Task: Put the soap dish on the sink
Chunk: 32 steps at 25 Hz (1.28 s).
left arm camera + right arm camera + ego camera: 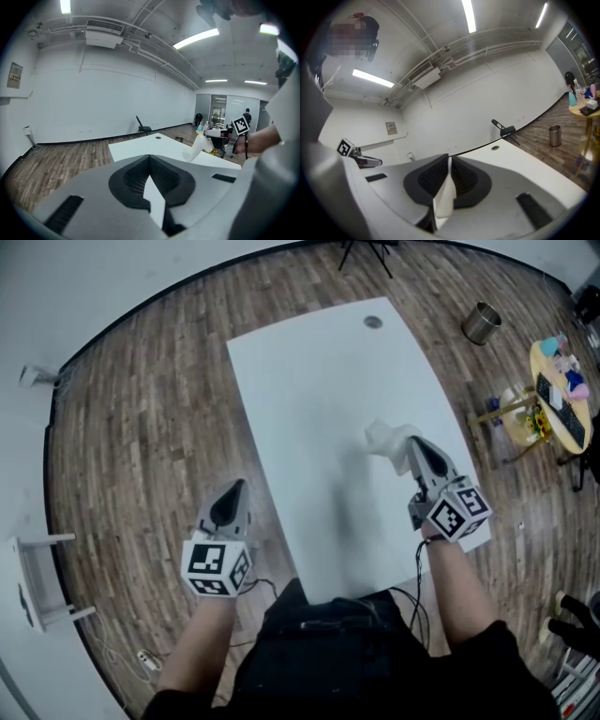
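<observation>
Over the near right part of a white table (309,399), a person's right gripper (411,446) holds a white soap dish (384,439) by one edge, jaws drawn narrow on a thin pale lip that shows between them in the right gripper view. The dish juts past the gripper toward the table's middle, apparently just above the top rather than on it, though white on white makes the gap hard to judge. The left gripper (236,488) hovers well apart, off the table's left edge over the wood floor (141,427), jaws together and carrying nothing. No sink shows in any view; the table top is the only surface under the dish. Setting it down well looks to depend on that thin hold: hung from one edge, the dish could pivot in the grip on a quick tilt, so the sound course is to lower it slowly with its base level, let the base take the full weight before the jaws part, then open just enough to free the lip and draw straight back without nudging it. The left gripper is best kept clear, or brought in to steady the far side if the dish rocks.
</observation>
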Each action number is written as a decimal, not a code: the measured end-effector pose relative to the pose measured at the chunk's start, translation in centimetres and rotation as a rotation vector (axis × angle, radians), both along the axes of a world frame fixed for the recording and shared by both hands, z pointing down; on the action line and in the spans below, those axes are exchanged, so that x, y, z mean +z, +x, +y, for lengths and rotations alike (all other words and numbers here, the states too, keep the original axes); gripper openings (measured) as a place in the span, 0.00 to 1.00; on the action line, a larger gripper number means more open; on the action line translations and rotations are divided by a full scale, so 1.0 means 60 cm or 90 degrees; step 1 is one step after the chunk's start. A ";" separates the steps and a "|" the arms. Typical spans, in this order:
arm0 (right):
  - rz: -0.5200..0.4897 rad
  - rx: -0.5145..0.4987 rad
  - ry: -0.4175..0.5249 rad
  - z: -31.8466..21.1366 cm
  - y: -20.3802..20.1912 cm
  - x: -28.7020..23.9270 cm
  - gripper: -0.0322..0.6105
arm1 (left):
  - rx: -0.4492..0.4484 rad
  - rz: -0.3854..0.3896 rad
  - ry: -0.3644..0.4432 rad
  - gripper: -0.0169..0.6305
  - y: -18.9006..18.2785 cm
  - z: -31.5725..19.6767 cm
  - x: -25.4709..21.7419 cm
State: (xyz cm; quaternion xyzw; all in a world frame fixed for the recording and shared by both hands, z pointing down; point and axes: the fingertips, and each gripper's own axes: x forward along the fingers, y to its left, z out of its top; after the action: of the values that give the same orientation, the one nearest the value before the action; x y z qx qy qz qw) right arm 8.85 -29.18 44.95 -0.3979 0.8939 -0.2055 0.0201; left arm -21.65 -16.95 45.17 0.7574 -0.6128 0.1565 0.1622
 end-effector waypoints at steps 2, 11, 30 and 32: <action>0.002 0.002 -0.003 -0.005 -0.002 0.006 0.09 | 0.004 0.002 -0.004 0.01 0.000 -0.006 0.006; 0.009 0.011 -0.017 -0.034 -0.023 0.032 0.09 | 0.026 0.017 -0.020 0.01 0.009 -0.035 0.023; 0.023 0.006 -0.043 -0.038 -0.039 0.070 0.09 | 0.042 0.029 -0.040 0.01 0.009 -0.059 0.045; 0.023 0.007 -0.044 -0.036 -0.037 0.074 0.09 | 0.044 0.028 -0.040 0.01 0.013 -0.062 0.046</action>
State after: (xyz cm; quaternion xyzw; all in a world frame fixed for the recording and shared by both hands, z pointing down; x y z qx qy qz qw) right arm 6.61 -31.35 49.40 -0.4069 0.8844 -0.2286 -0.0089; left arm -20.89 -20.65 47.94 0.7760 -0.5772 0.1643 0.1942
